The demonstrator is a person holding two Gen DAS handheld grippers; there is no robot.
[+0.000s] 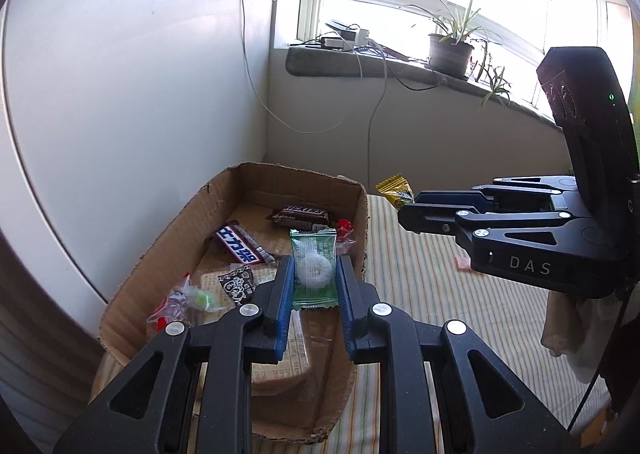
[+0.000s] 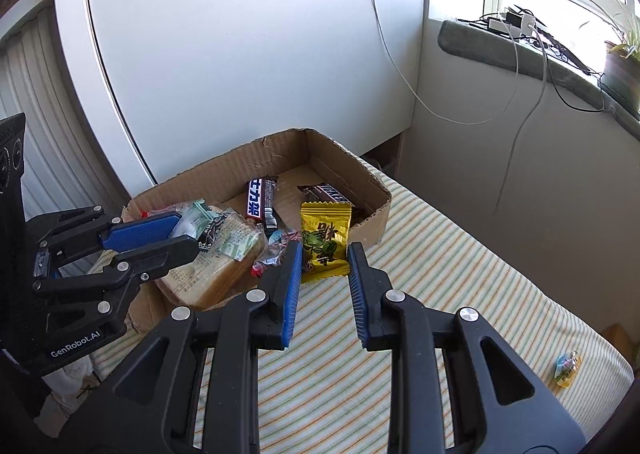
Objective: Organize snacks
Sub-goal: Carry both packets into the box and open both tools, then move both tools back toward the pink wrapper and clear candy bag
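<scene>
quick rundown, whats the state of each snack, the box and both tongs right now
left tongs: shut on green candy packet
green candy packet: held above the box
right tongs: shut on yellow snack packet
yellow snack packet: held near the box's edge
cardboard box: open-topped, partly filled
Snickers bar: lying in box

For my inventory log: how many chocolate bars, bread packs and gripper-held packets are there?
Chocolate bars: 2
Bread pack: 1
Held packets: 2, green packet in left gripper, yellow packet in right gripper
Total: 5
</scene>
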